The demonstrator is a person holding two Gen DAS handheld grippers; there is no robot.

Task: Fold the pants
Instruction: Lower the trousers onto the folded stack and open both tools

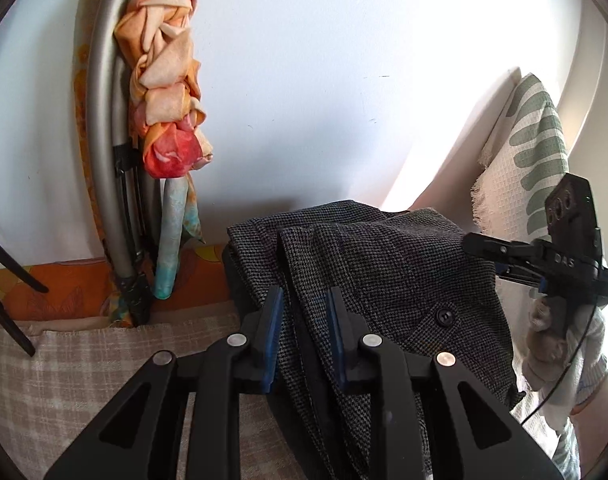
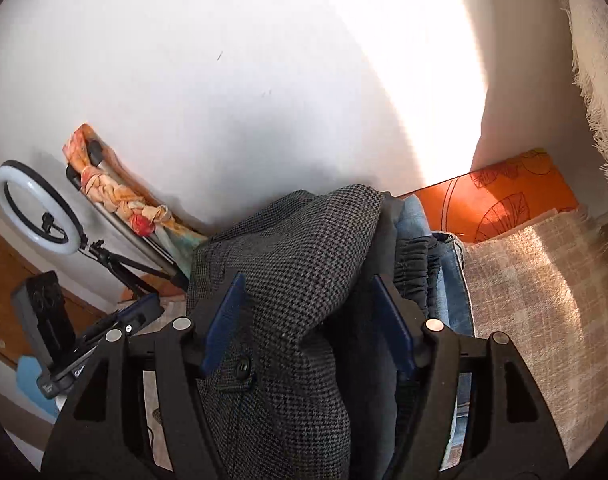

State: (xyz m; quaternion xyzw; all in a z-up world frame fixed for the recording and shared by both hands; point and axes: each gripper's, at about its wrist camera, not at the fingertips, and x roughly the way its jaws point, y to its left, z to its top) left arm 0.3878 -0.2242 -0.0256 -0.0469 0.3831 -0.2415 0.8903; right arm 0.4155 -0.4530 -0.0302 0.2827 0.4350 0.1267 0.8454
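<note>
Grey houndstooth pants, bunched and partly doubled over, lie in a heap on the beige checked cover, just in front of the white wall. The left gripper straddles a raised fold of the cloth; its jaws stand partly apart, and whether the pads actually pinch the fabric cannot be told. The right gripper, jaws wide apart, encloses the buttoned part of the pants without visibly clamping it. Beside the pants, away from the ring light, lies a stack of darker and blue garments. The step appears to be placing or squaring a fold. The next move likely calls for flattening the heap and aligning its edges.
</note>
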